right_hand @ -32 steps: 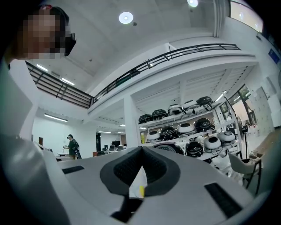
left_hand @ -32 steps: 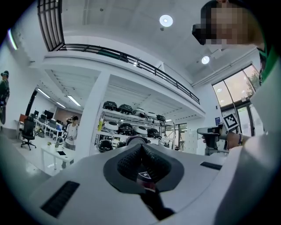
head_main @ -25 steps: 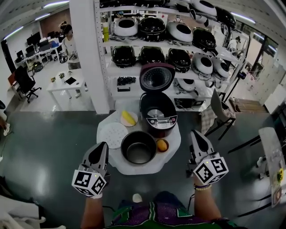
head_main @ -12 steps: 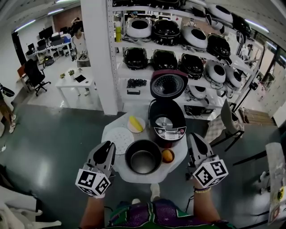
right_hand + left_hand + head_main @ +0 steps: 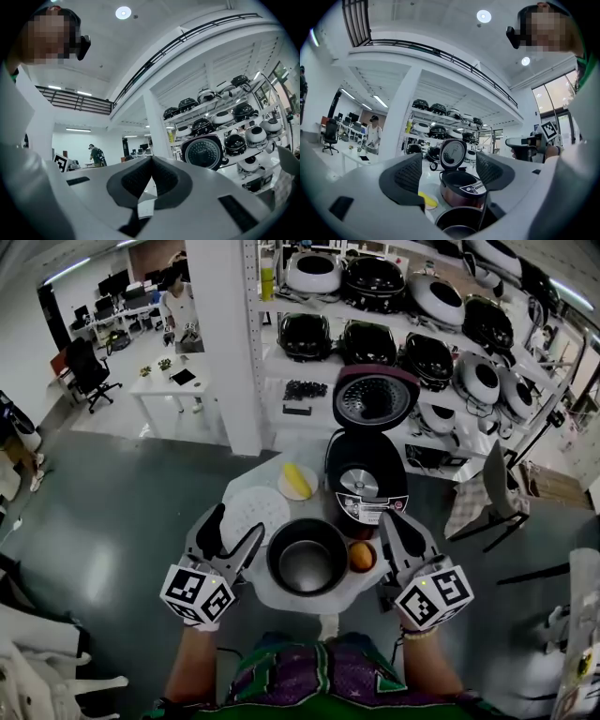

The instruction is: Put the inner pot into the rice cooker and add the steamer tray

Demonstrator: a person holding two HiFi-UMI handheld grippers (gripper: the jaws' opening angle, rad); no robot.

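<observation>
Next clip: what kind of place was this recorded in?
Probably an office-style test lab, not a home kitchen: metal shelves stacked with rice cookers, office desks and a swivel chair behind, and a small white table as workstation.

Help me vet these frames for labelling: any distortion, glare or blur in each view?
Head view: strong fisheye, shelves bow, inner pot sharp. Left gripper view: dark round vignette, ceiling lamp blown out, near foreground soft. Right gripper view: same vignette, round lamp glaring, background sharp.
</observation>
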